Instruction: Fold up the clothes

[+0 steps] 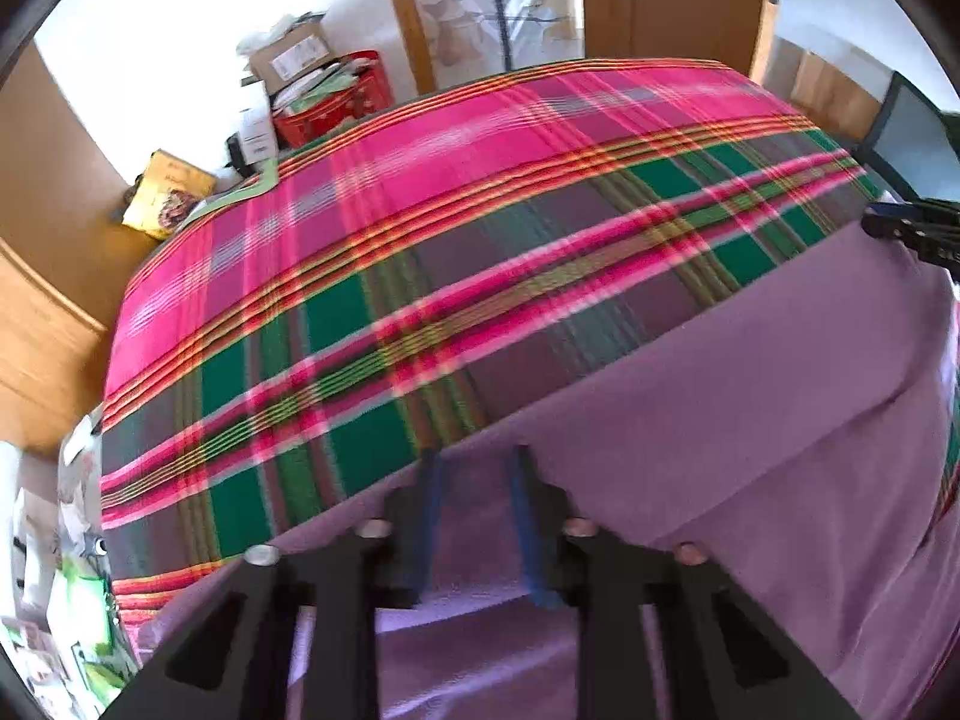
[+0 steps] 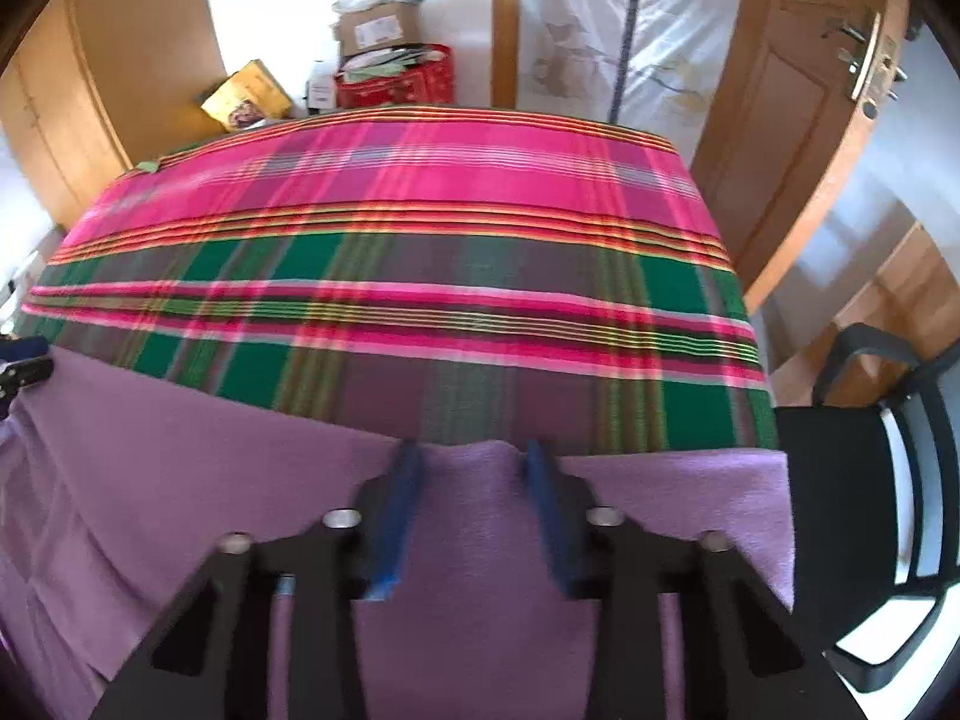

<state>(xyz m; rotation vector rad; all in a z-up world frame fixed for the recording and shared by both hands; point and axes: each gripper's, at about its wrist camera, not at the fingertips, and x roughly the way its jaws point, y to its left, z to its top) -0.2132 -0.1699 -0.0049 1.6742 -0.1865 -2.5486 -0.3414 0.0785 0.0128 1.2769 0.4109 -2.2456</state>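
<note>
A purple cloth [image 1: 750, 408] lies over the near part of a table covered by a pink and green plaid blanket [image 1: 456, 192]. My left gripper [image 1: 474, 456] holds the cloth's far edge, with fabric filling the narrow gap between its blue pads [image 1: 429, 516]. My right gripper [image 2: 471, 450] grips the same edge further right, where the cloth [image 2: 198, 450] bulges up between the fingers. The edge runs almost straight from one gripper to the other. The right gripper [image 1: 912, 228] appears at the left wrist view's right rim, the left gripper [image 2: 24, 366] at the right wrist view's left rim.
A black chair [image 2: 870, 480] stands at the table's right side. Behind the table are a red bin [image 2: 396, 84], cardboard boxes [image 2: 378, 27], a yellow box [image 2: 246, 96] and wooden doors [image 2: 798, 120]. Clutter [image 1: 66, 600] lies left of the table.
</note>
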